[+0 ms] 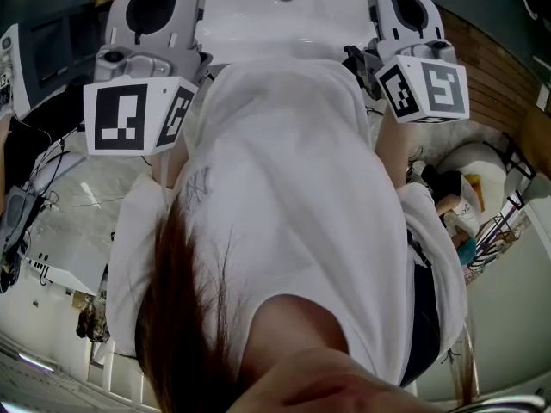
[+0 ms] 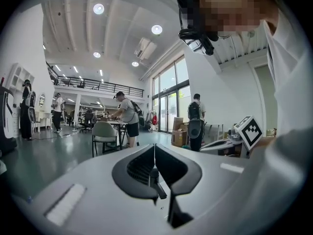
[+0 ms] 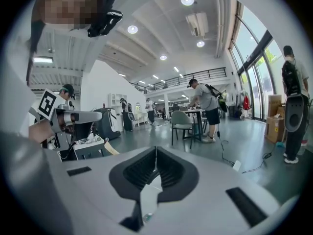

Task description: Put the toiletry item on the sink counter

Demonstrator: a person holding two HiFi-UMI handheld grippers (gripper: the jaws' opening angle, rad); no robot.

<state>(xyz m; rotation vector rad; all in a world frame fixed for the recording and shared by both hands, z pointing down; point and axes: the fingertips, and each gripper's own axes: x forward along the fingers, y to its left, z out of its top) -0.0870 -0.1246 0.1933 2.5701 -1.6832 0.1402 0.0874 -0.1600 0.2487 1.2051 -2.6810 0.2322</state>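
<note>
Left gripper (image 2: 154,150): jaws pressed together, nothing between them.
Right gripper (image 3: 156,152): jaws likewise closed, nothing held.
Pads (image 3: 140,168): black, ribbed.
Marker cubes (image 1: 138,114): white faces, black squares.

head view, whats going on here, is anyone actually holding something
A person in a white shirt stands at a white sink, with a hand-held gripper in each hand. The left hand-held gripper and the right hand-held gripper both have their jaws together with nothing between them, and both point out into the room. No toiletry item shows in any view, so the task doesn't look under way.
</note>
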